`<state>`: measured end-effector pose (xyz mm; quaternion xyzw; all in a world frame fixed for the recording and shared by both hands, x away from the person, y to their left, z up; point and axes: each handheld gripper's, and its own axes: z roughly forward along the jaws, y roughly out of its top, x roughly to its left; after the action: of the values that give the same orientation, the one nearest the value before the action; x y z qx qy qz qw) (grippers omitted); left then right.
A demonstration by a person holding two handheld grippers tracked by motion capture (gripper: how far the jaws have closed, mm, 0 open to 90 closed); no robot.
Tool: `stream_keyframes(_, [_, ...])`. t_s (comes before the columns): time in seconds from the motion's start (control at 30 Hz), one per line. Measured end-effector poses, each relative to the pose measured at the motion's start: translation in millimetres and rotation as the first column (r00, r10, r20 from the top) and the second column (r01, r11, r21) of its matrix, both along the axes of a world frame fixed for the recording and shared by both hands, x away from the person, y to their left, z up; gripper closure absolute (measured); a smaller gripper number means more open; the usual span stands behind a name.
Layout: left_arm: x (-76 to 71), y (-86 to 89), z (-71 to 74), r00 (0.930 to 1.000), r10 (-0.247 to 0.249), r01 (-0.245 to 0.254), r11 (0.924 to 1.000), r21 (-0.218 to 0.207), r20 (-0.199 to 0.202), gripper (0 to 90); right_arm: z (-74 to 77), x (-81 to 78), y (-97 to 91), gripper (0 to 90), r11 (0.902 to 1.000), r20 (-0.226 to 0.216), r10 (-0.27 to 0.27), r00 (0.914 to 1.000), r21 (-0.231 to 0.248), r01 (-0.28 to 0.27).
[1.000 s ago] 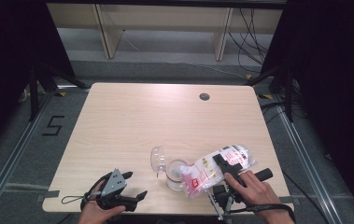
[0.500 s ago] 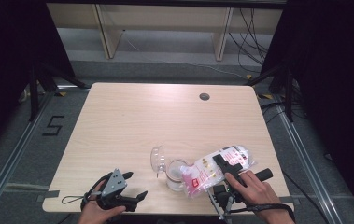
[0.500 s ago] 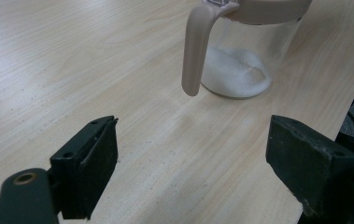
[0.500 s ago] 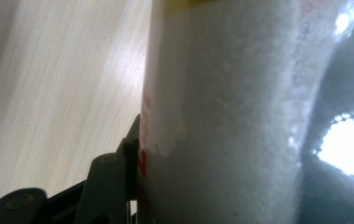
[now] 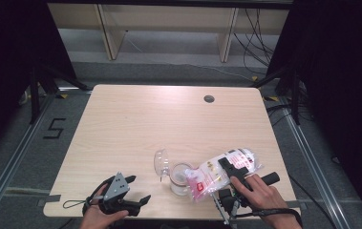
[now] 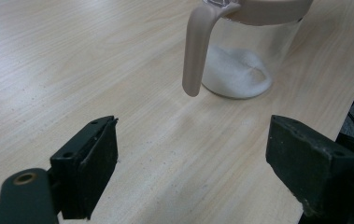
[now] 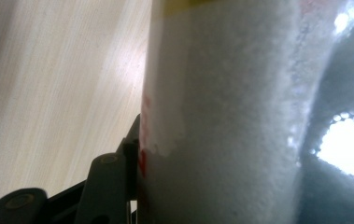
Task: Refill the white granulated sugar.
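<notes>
- Bag (image 5: pixel 224 170): a clear plastic pouch of white granules with red print, tilted across the near right part of the surface (image 5: pixel 169 119), its mouth end lowered over the jar (image 5: pixel 179 177).
- Handling, bag: judged soft and shape-changing; the filling will shift as it drains, so the weight moves toward the mouth. The film looks smooth and likely slippery. Take hold across the filled body, not on the loose film at the end, to keep the grip from sliding.
- Right gripper (image 5: pixel 231 168): pinching the bag across its middle; in the right gripper view a black jaw presses against the white-filled film (image 7: pixel 221 121).
- Jar: a clear container with a beige rim and handle (image 6: pixel 198 51), a low heap of white granules at the bottom (image 6: pixel 237 77). Judged rigid and still light, so it may slide or tip if the bag bears on the rim.
- Lid (image 5: pixel 161 162): clear, hinged open and standing up on the jar's left side.
- Left gripper (image 5: pixel 133 193): jaws spread with nothing between them, held low near the front left edge, apart from the jar. The handle is the evident place to steady the jar.
</notes>
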<state>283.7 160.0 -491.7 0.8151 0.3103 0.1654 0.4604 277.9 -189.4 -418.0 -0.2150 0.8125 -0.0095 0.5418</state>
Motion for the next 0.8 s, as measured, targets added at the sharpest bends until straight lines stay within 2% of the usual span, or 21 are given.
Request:
stream_keyframes(0.03, [-1.8, -1.2, -0.3, 0.9996, 0.020, -0.020, 0.9997, -0.011, -0.022, 16.6, -1.0, 1.0, -0.1, 53.2, 0.9998, 0.019, 0.016, 0.9997, 0.007, -0.016])
stream_keyframes(0.3, [-1.5, -1.4, -0.6, 0.9997, 0.015, -0.015, 0.9998, -0.015, -0.020, 16.6, 0.8, 0.8, 0.9, 53.2, 0.9997, 0.003, 0.002, 1.0000, -0.023, -0.002])
stream_keyframes(0.37, [-1.6, -1.4, -0.5, 0.9997, 0.015, -0.015, 0.9998, -0.016, -0.020, 16.6, 1.1, 1.3, 0.7, 53.2, 0.9999, 0.007, 0.010, 0.9999, -0.014, -0.010])
stream_keyframes(0.47, [-1.8, -2.4, -1.0, 0.9996, 0.016, -0.017, 0.9995, -0.028, -0.021, 16.6, 1.5, -0.1, 0.3, 53.2, 0.9999, 0.000, -0.010, 1.0000, -0.005, 0.010])
stream_keyframes(0.5, [-1.2, -1.5, -0.7, 0.9999, 0.008, -0.008, 0.9999, -0.015, -0.014, 16.6, 1.4, -0.2, 0.3, 53.3, 0.9999, 0.000, -0.014, 0.9999, 0.001, 0.014])
stream_keyframes(0.63, [-2.0, -2.3, -0.8, 0.9996, 0.018, -0.018, 0.9995, -0.026, -0.021, 16.6, 0.4, 0.7, 0.5, 53.2, 1.0000, 0.007, 0.000, 1.0000, -0.007, 0.000])
stream_keyframes(0.67, [-1.8, -1.4, -0.5, 0.9997, 0.014, -0.014, 0.9998, -0.015, -0.020, 16.6, 0.9, 0.2, 0.7, 53.3, 0.9997, -0.001, -0.014, 0.9999, -0.018, 0.014])
stream_keyframes(0.7, [-1.8, -1.5, -0.6, 0.9997, 0.015, -0.015, 0.9998, -0.016, -0.020, 16.6, -0.1, 0.3, -0.1, 53.2, 0.9999, 0.003, -0.014, 0.9999, 0.001, 0.014])
stream_keyframes(0.77, [-1.9, -2.2, -1.1, 0.9997, 0.015, -0.016, 0.9995, -0.027, -0.020, 16.6, 0.0, -0.2, -0.1, 53.3, 0.9997, -0.003, -0.022, 0.9997, -0.003, 0.022])
stream_keyframes(0.8, [-1.5, -1.7, -0.9, 0.9998, 0.008, -0.009, 0.9998, -0.019, -0.021, 16.6, 0.1, 0.2, 0.4, 53.3, 0.9999, 0.002, -0.013, 0.9999, -0.011, 0.013])
